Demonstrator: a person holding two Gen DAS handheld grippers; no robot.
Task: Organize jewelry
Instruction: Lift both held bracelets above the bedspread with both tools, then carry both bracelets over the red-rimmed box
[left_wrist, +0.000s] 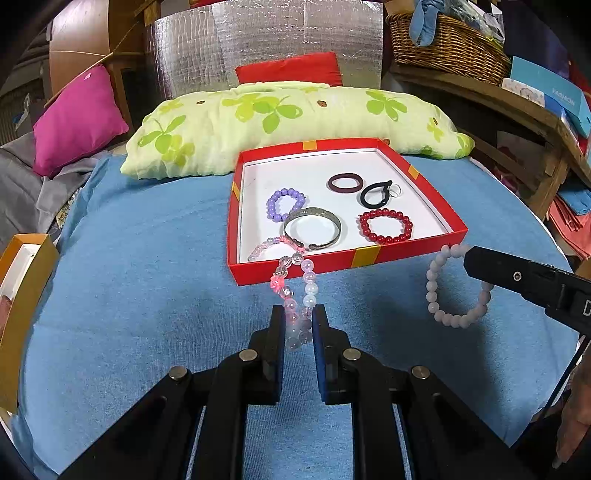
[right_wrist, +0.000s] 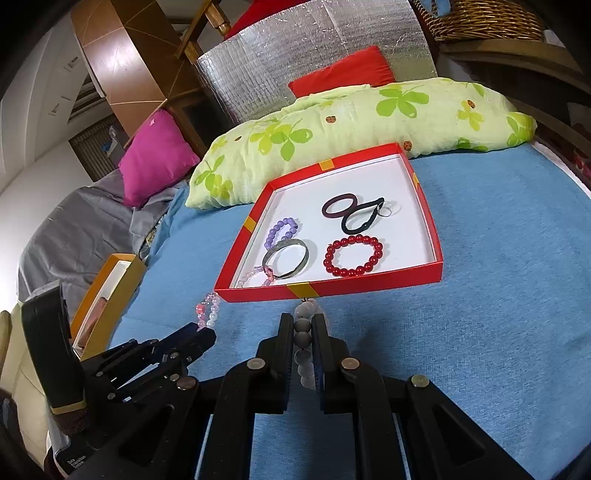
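A red box lid (left_wrist: 373, 255) (right_wrist: 439, 269) with a white floor lies on the blue sheet. In it are a purple bead bracelet (left_wrist: 285, 204), a silver bangle (left_wrist: 314, 230), a red bead bracelet (left_wrist: 386, 226), a maroon hair tie (left_wrist: 345, 182), a black hair tie (left_wrist: 375, 194) and a pale pink bracelet (left_wrist: 264, 249). My left gripper (left_wrist: 298, 319) is shut on a pink and clear bead bracelet (left_wrist: 295, 295) in front of the box; the bracelet also shows in the right wrist view (right_wrist: 207, 314). My right gripper (right_wrist: 303, 325) is shut on a white bead bracelet (right_wrist: 304, 334) (left_wrist: 456, 286), to the right of the left one.
A green leaf-print pillow (left_wrist: 295, 122) lies behind the box, with a magenta cushion (left_wrist: 79, 118) and a red cushion (left_wrist: 291, 70) nearby. An orange box (left_wrist: 22, 295) (right_wrist: 110, 295) stands at the left. A wicker basket (left_wrist: 443, 44) sits on a wooden shelf at the right.
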